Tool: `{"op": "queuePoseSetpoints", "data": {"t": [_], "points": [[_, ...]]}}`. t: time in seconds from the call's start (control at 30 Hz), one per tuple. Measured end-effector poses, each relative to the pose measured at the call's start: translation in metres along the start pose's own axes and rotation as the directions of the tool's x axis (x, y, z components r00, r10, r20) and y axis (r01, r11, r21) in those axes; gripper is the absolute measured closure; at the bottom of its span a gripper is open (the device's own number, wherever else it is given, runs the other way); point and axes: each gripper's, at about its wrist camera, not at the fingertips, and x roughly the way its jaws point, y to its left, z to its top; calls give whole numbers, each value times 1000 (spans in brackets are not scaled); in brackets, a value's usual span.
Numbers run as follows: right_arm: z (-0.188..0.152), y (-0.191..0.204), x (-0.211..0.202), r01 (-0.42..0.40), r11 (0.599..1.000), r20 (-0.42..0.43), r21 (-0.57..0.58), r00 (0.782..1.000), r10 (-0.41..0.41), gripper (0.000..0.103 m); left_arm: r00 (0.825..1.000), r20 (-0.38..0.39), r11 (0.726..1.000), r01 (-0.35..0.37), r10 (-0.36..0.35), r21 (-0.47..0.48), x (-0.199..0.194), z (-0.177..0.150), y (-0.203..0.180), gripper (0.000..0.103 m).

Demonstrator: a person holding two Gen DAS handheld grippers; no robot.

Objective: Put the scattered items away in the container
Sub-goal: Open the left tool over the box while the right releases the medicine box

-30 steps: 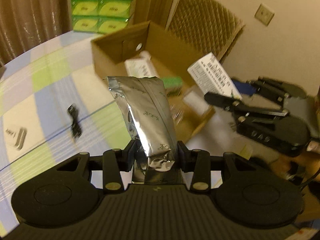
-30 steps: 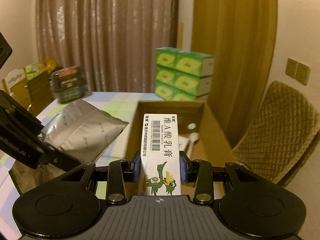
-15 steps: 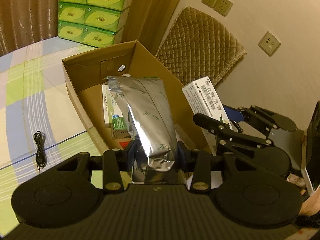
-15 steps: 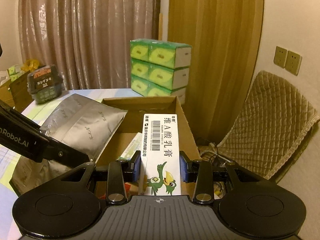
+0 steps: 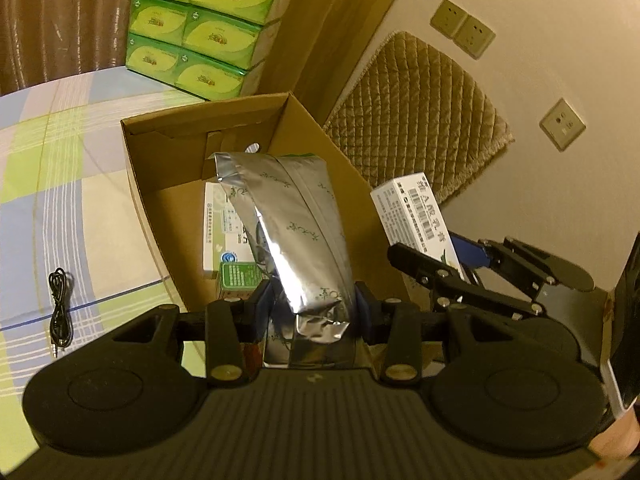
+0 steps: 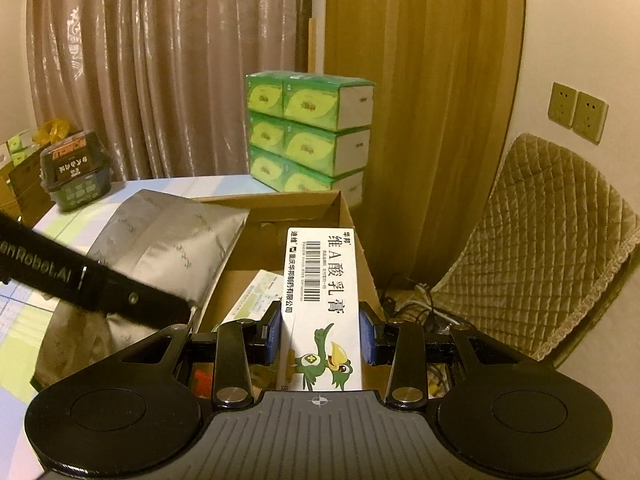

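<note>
Where the checked tablecloth runs to its far edge: stack of green tissue packs against the curtain, open cloth to the left of the box, bare but for a coiled black cable. Cardboard box, open-topped, near the table's right edge, with a quilted chair back just beyond its right wall; floor partly free along the left wall, white and green packets lying toward the middle. Silver foil pouch, pinched at its lower end between the pads of the left gripper, tilted up over the box interior, top edge below the far wall's rim. White ointment carton, clamped upright at its sides by the right gripper, over the box's right wall; seen from the left wrist, outside that wall's rim, beside the pouch, not touching.
</note>
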Motion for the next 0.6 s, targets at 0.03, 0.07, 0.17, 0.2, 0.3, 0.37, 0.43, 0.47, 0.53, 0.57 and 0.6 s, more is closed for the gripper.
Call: {"op": "queuePoseSetpoints", "data": {"t": [0.03, 0.07, 0.17, 0.2, 0.3, 0.37, 0.43, 0.47, 0.53, 0.57, 0.6], "points": [[0, 0, 1, 0, 1000, -1, 1, 1000, 0, 67, 1000, 10, 1000, 3, -3, -18, 1, 1, 1, 66], [1, 0, 2, 1, 1000, -2, 2, 1000, -1, 67, 1000, 23, 999, 7, -6, -37, 2, 2, 3, 66], [0, -2, 4, 2, 1000, -6, 4, 1000, -2, 67, 999, 52, 997, 9, -5, -74, 2, 2, 7, 62], [0, -2, 5, 2, 1000, -7, 5, 1000, -2, 67, 999, 51, 998, 4, 0, -67, 3, 1, 7, 62], [-3, -1, 7, -2, 1000, -15, 9, 1000, 2, 67, 999, 41, 999, -9, 11, -48, 1, -2, 10, 62], [-5, 1, 9, -6, 1000, -19, 11, 1000, 7, 67, 999, 43, 999, -17, 19, -48, -1, -6, 12, 62], [-5, 3, 10, -13, 1000, -21, 15, 1000, 14, 67, 999, 40, 999, -20, 22, -47, -3, -9, 16, 62], [-5, 4, 11, -17, 1000, -21, 16, 1000, 17, 67, 999, 41, 999, -27, 28, -45, -4, -11, 17, 62], [-4, 6, 12, -24, 999, -16, 22, 1000, 24, 67, 998, 44, 999, -35, 37, -35, -8, -14, 18, 59], [-3, 6, 12, -32, 999, -5, 31, 999, 33, 67, 998, 47, 999, -37, 39, -36, -9, -16, 20, 56], [-3, 5, 11, -43, 998, 6, 40, 999, 43, 65, 998, 49, 999, -39, 40, -37, -11, -17, 21, 55]]}}
